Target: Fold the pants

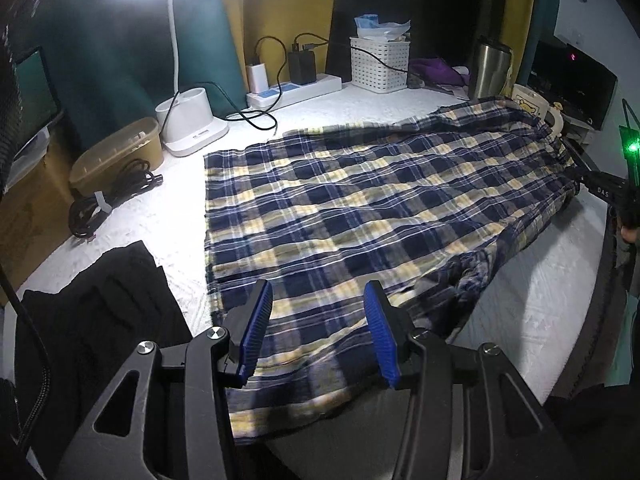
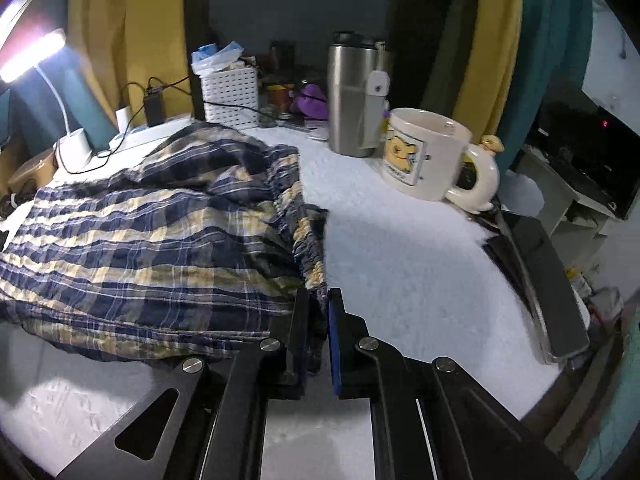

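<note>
Right gripper (image 2: pixel 319 300) closed on the gathered waistband end of the plaid pants (image 2: pixel 152 232); we see cloth pinched between its pads at the near right corner of the garment. Left gripper (image 1: pixel 318 292) hangs w/ jaws apart over the near leg end of the pants (image 1: pixel 360 200), nothing between the blue pads (image 1: pixel 260 320) (fabric lies beneath, not gripped). Pants lie spread on the white table cover (image 1: pixel 540 300), legs to the left, waist to the right, w/ wrinkles bunched near the waist. Far right, just beyond the waistband: cream mug (image 2: pixel 428 152) and steel tumbler (image 2: pixel 352 96), both upright. Far edge: white basket (image 1: pixel 380 64), power strip (image 1: pixel 296 90), lamp base (image 1: pixel 192 124). Black garment (image 1: pixel 100 304) lies near left, apart from the pants.
</note>
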Demonstrator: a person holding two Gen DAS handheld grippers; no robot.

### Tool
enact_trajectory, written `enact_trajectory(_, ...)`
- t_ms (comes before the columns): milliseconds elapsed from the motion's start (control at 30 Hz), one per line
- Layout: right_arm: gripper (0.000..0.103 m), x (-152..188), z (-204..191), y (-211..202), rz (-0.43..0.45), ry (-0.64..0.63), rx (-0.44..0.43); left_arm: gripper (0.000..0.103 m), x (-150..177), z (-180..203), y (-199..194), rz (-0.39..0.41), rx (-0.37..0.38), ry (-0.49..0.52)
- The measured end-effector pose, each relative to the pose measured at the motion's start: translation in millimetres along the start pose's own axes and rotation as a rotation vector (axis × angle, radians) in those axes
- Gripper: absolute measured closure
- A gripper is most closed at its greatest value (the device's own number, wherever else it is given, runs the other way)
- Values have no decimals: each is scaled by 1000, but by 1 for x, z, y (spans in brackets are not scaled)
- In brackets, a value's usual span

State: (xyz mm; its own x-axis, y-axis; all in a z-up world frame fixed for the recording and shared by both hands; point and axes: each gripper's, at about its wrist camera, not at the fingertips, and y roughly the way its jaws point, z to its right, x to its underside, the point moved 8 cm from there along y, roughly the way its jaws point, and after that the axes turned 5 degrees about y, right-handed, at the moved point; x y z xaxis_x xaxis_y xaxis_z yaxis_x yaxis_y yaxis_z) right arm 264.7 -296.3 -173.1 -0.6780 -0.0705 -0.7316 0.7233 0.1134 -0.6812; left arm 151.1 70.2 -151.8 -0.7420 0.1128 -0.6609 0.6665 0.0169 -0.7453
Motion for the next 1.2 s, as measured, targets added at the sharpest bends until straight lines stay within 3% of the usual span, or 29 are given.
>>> enact_trajectory(167, 95, -16, 25, -16, 36, -1, 49, 55, -2, 6, -12, 26, 15, 14)
enact_trajectory(267, 95, -22, 36, -23, 41, -17, 65, 48, 1, 14, -17, 38, 37, 34)
enact_trajectory(467, 95, -5, 30, -14, -7, -26, 70, 44, 18, 25, -8, 6, 78, 51)
enact_trajectory(667, 89, 1, 19, -35, 15, -8, 90, 42, 39, 22, -9, -16, 114, 41)
enact_trajectory(700, 68, 1, 16, -40, 21, -7, 92, 42, 43, 21, -8, -22, 114, 34)
enact_trajectory(733, 29, 1, 14, -44, 27, -5, 94, 42, 46, 19, -6, -26, 114, 27)
enact_trajectory(800, 1, -1, 4, -56, 54, -6, 72, 42, 52, 12, -4, -30, 108, -1)
enact_trajectory(967, 2, 0, -29, -77, 80, -27, 32, 42, 62, 5, -6, -11, 167, -93)
enact_trajectory(1100, 2, -1, -86, -93, 122, -56, -121, 42, 64, 7, -7, 17, 187, -95)
enact_trajectory(1167, 6, 3, -122, -93, 112, -91, -207, 50, 64, 9, -7, 35, 195, -87)
enact_trajectory(1200, 17, 8, -144, -89, 93, -117, -255, 62, 63, 9, -7, 38, 194, -87)
